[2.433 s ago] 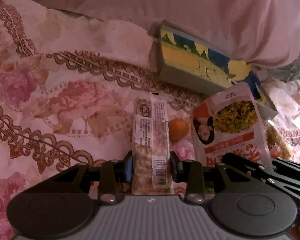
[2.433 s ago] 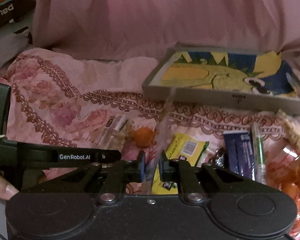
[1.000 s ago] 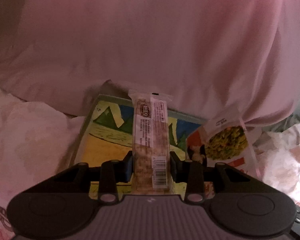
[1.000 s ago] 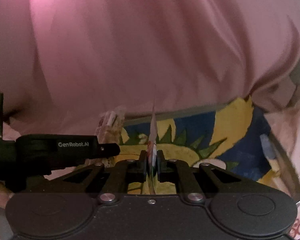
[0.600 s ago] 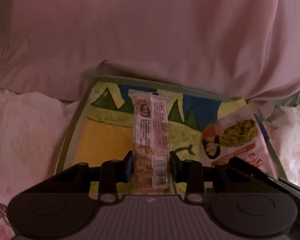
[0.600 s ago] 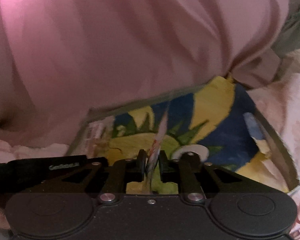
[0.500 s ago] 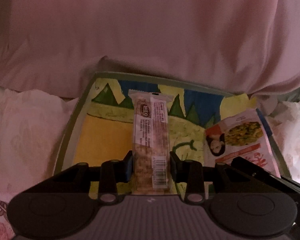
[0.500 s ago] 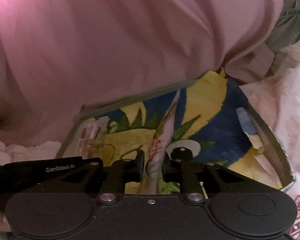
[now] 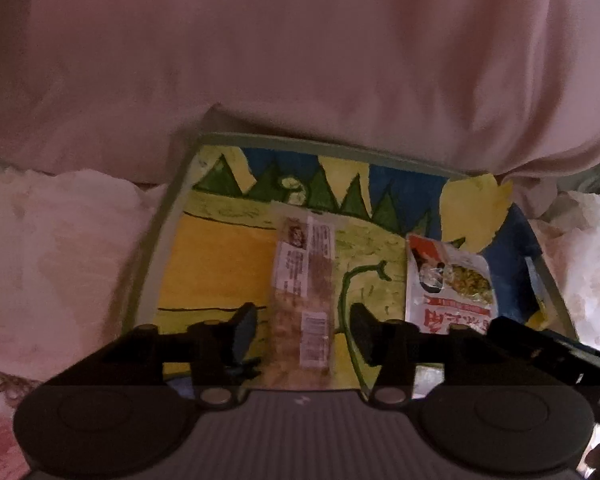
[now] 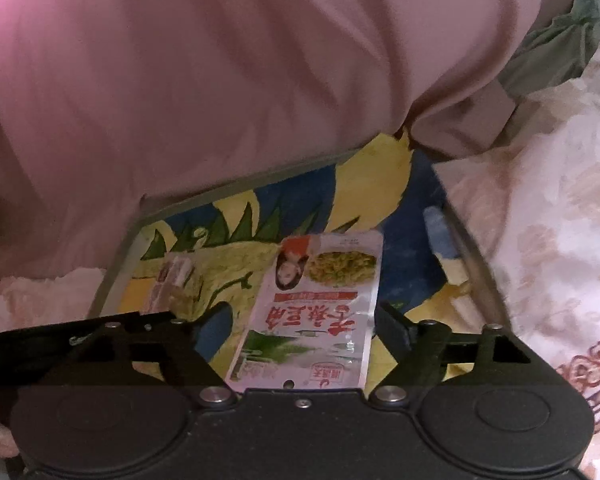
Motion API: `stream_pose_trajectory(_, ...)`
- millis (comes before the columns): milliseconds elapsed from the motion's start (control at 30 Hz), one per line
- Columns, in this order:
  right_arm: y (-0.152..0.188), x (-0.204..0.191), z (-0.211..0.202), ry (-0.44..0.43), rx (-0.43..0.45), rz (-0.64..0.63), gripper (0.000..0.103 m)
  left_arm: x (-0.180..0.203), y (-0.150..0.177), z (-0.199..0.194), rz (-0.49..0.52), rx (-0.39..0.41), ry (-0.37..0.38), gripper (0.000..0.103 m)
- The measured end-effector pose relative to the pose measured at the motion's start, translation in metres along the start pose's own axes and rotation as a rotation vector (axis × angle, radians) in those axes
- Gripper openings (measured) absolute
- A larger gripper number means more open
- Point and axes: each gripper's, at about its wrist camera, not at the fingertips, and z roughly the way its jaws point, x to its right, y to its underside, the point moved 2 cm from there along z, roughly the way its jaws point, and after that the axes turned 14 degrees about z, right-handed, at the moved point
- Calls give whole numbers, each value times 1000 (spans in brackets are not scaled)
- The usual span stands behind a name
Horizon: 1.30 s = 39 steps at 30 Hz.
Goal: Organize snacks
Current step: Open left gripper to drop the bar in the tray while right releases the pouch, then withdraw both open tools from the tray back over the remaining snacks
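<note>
Pink cloth backs a painted tray (image 9: 162, 236); the bar (image 9: 304, 292) and pouch (image 10: 320, 312) lie flat in it, side by side; the left gripper (image 9: 302, 332) and right gripper (image 10: 304, 330) both stand spread wide, grasping nothing; the placing step looks done; next, I judge, draw both back clear to fetch more snacks.
</note>
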Motion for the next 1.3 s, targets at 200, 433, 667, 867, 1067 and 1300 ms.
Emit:
stream_pose_trajectory(200, -11, -2, -34, -3, 56, -10, 95, -4, -3, -38, -28, 62, -52, 88)
stream_pose_trajectory(433, -15, -12, -88, -22, 137, -93, 102, 4, 7, -103, 5, 165, -87, 102)
stream_pose_trajectory(667, -4, -21, -139, -37, 214, -166, 102, 15, 32, -167, 48, 273, -138, 102)
stream_pose_trajectory(867, 21, -22, -181, -46, 272, -266, 102, 20, 57, -213, 42, 334, -155, 103)
stream_pose_trajectory(1067, 48, -12, -212, -43, 283, -299, 102, 24, 92, -250, 17, 357, -155, 103)
stream_pose_trajectory(1300, 93, 16, -239, -6, 252, -339, 102, 38, 138, -277, 44, 353, -181, 103)
